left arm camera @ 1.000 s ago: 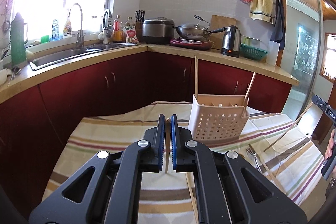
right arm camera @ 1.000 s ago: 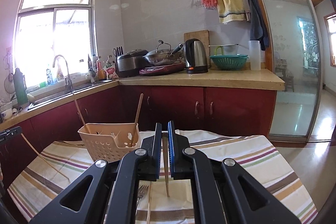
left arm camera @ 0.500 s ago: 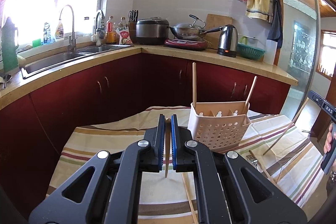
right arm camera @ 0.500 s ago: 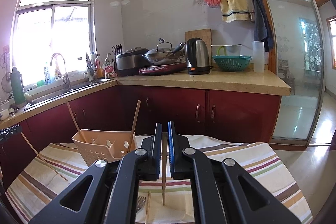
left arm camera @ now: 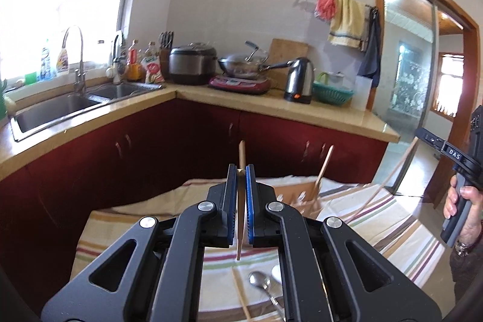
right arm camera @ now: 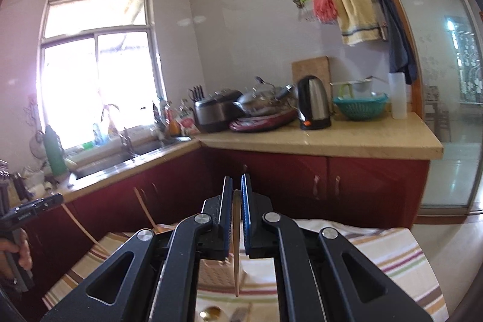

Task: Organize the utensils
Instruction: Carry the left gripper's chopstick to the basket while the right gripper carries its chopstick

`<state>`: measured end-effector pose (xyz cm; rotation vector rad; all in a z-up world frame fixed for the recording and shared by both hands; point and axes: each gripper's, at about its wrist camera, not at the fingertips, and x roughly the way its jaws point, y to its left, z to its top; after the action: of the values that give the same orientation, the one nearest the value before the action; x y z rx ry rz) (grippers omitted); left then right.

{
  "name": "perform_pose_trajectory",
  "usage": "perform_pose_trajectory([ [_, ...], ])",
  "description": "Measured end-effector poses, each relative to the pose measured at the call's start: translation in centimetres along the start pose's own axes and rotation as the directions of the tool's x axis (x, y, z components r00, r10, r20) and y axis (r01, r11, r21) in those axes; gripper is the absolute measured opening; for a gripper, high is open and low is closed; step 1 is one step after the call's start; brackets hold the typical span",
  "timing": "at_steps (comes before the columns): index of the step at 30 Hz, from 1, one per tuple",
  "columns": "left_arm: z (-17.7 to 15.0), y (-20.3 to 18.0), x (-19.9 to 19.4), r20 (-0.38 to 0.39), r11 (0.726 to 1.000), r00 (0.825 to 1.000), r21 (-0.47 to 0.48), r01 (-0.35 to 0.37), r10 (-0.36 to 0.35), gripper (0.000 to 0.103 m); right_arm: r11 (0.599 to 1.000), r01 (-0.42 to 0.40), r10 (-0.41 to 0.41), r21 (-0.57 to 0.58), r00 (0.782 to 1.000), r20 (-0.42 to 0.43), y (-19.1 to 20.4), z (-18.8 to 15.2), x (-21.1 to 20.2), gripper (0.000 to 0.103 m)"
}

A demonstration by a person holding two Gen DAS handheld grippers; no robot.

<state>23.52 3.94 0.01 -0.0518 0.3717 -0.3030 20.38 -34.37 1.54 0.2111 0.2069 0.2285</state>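
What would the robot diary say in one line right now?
left gripper: shut on chopstick | right gripper: shut on second chopstick | utensil basket: on striped tablecloth, two chopsticks inside

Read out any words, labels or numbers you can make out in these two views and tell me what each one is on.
"DAS" – white letters on the black body of the right gripper, seen from the left wrist view.
Bottles by the sink: labels too blurred to read.
Packet on the counter: print too small to read.
White marking on the left gripper, seen from the right wrist view: too blurred to read.
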Motion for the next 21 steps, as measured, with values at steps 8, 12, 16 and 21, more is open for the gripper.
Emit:
perform_pose_trajectory([
  [8, 4.7, -2.3, -0.1, 0.081, 0.998, 0.996, 0.067, 0.016, -0.021, 0.006, 0.999, -0.045, 0.045, -0.011, 0.999, 0.016, 1.1, 3.2, 2.4, 0.007],
  [12, 6.4, -3.0, 0.9, 0.103, 0.997, 0.994, 0.068, 0.026, -0.032, 0.006, 0.998, -0.059, 0.06, -0.02, 0.998, 0.023, 1.9, 3.9, 3.8, 0.007],
  [16, 7.5, -3.6, 2.5, 0.119, 0.998, 0.992, 0.06, 0.035, -0.042, 0.006, 0.997, -0.07, 0.07, -0.025, 0.997, 0.016, 2.3, 4.2, 5.6, 0.007],
  [21, 7.3, -3.9, 6.1, 0.102, 0.998, 0.994, 0.052, 0.023, -0.028, 0.006, 0.997, -0.069, 0.069, -0.021, 0.997, -0.031, 2.2, 2.7, 8.7, 0.007],
])
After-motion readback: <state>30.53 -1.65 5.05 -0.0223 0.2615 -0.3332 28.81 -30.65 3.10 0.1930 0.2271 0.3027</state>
